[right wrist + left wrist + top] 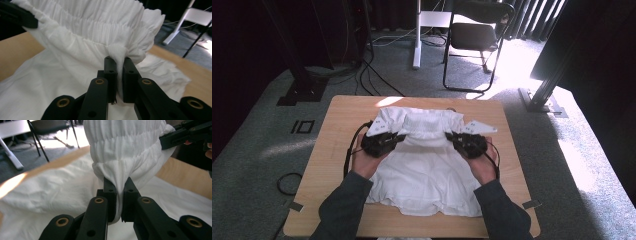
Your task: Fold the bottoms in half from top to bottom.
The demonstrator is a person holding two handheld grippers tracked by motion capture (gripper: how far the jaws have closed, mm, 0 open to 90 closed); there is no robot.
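A white garment (427, 170) with a gathered, elastic-ribbed top band lies spread on the wooden table (337, 145). My left gripper (398, 137) is shut on the left side of that band, and a pinch of white cloth (120, 182) is squeezed between its black jaws. My right gripper (451, 136) is shut on the band's right side, with a fold of the fabric (117, 56) clamped between its jaws. The band (127, 142) is lifted and stretched between the two grippers. In the left gripper view the right gripper (185, 133) grips the far side of the band.
A black folding chair (474, 35) and a white stand (417, 30) are on the carpet beyond the table. Cables (372, 75) run over the floor at the back left. Dark metal posts (552, 65) stand to the right.
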